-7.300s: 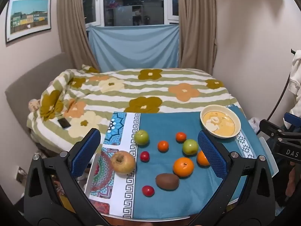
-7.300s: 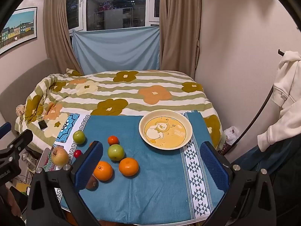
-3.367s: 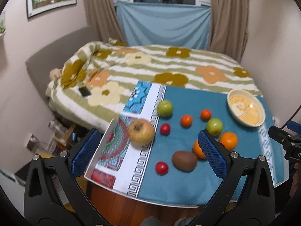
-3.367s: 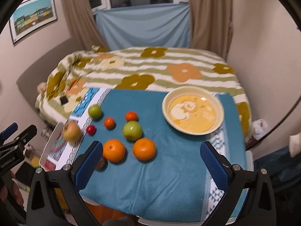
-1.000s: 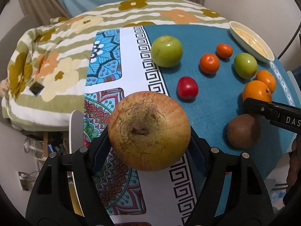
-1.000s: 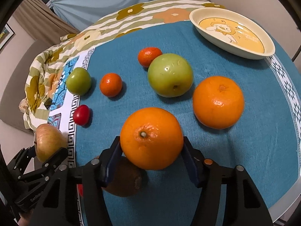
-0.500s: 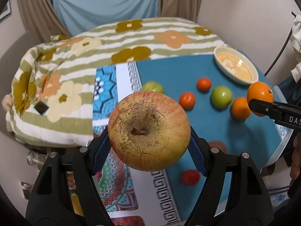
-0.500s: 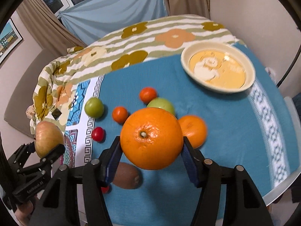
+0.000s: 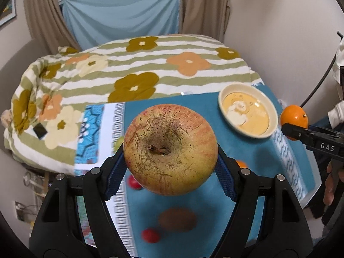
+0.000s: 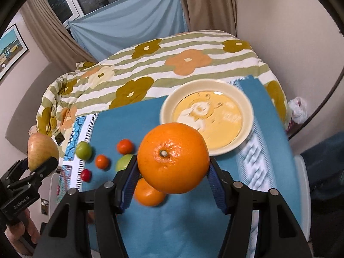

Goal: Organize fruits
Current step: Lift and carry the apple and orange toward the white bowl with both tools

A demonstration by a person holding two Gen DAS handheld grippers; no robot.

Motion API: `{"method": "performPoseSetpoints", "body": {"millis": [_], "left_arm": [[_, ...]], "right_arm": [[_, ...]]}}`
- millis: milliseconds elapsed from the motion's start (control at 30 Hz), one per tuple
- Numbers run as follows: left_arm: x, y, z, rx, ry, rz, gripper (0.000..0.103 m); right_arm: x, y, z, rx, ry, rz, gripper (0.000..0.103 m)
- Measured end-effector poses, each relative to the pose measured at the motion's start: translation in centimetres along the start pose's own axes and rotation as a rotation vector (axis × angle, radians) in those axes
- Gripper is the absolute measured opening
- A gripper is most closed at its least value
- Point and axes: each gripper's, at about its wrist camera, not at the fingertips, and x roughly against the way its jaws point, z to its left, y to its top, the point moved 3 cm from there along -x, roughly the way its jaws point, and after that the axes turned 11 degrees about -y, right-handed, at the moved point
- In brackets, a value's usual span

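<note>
Left wrist view: my left claw (image 9: pixel 171 153) is clamped on the big yellow-red apple (image 9: pixel 170 150), blue pads pressed on both its sides, stem end facing the cam, held up in the air above the table w/ the teal cloth (image 9: pixel 240 150). Under it on the cloth, blurred: a brown kiwi (image 9: pixel 177 219), two small red fruits (image 9: pixel 150 235), a bit of an orange fruit past the right finger. Cream bowl (image 9: pixel 247 112) w/ yellow inside sits at the far right corner of the cloth, nothing in it. At right edge my right claw (image 9: pixel 293 126) shows side-on, gripping the orange (image 9: pixel 293 118). Flowered striped blanket (image 9: pixel 133 71) on the bed behind the table. Right wrist view: right claw (image 10: pixel 173 172) is clamped on the orange (image 10: pixel 173 158), pads on both sides, stem button toward the cam, lifted off the cloth, just in front of the bowl (image 10: pixel 206 116) in frame. Below it a second orange (image 10: pixel 148 192) lies on the cloth, partly hidden. Further left: green apple (image 10: pixel 123 161) half behind my finger, two small tangerines (image 10: pixel 124 146), a smaller green fruit (image 10: pixel 83 149), one red fruit (image 10: pixel 85 174). Far left, my left claw (image 10: pixel 40 159) w/ the apple (image 10: pixel 42 151) clamped, also off the table.
</note>
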Motion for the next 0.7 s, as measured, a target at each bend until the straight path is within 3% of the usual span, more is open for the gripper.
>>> {"method": "performPoseSetpoints", "body": {"millis": [433, 700], "left_arm": [[-10.2, 5.2, -9.5, 0.025, -0.016, 0.013, 0.080], [-17.4, 7.3, -12.0, -0.022, -0.038, 0.069, 0.080]], "right_arm": [[-5.4, 5.9, -7.4, 0.120, 0.044, 0.015, 0.057], [-8.5, 8.3, -9.6, 0.122, 0.038, 0.024, 0.057]]}}
